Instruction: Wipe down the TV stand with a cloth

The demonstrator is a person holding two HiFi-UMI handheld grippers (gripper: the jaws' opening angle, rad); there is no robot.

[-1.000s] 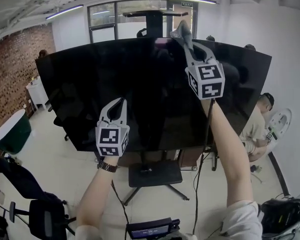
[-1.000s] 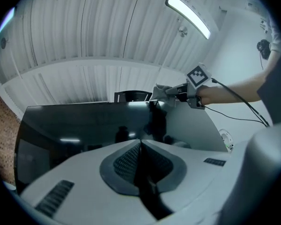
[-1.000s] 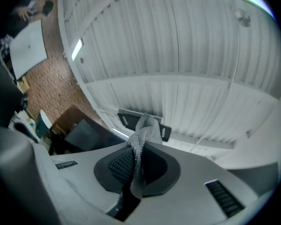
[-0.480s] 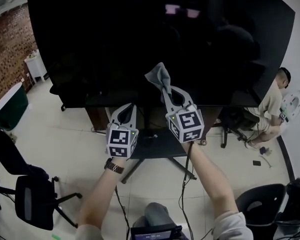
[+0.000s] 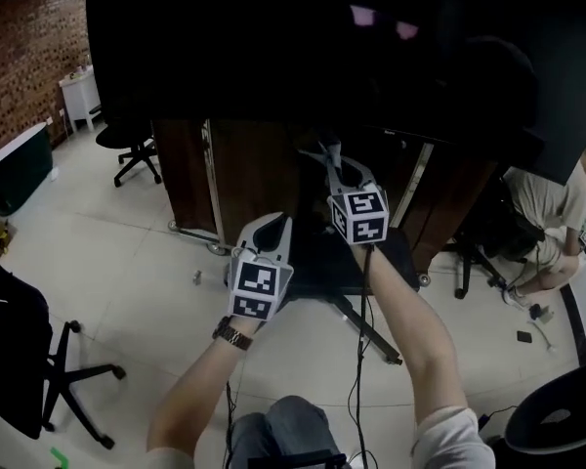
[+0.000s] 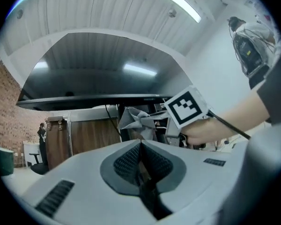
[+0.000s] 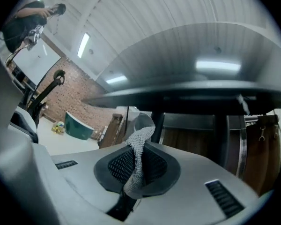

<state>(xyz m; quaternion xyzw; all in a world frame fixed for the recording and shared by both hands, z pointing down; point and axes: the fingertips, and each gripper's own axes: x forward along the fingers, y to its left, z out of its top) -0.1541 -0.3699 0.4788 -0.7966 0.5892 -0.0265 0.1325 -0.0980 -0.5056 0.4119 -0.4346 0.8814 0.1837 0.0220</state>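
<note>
The grey cloth (image 5: 322,151) is pinched in my right gripper (image 5: 330,158), which is shut on it just under the big black TV (image 5: 303,47), in front of the stand's column. The right gripper view shows the cloth (image 7: 136,161) standing up between the shut jaws, with the column (image 7: 157,121) behind it. Lower and to the left, my left gripper (image 5: 276,220) is shut and holds nothing, above the stand's black shelf (image 5: 317,262). In the left gripper view its jaws meet (image 6: 140,145), and the cloth (image 6: 131,118) and the right gripper's marker cube (image 6: 187,108) lie ahead.
A brown wooden case on casters (image 5: 239,179) stands behind the stand. The stand's legs (image 5: 369,328) spread over the tiled floor, with cables hanging by them. Office chairs (image 5: 24,360) are at the left and a seated person (image 5: 545,203) at the right.
Both grippers have come down from the TV's top edge to below the screen, by the stand. The right one has kept hold of the cloth; the head view has tilted down.
</note>
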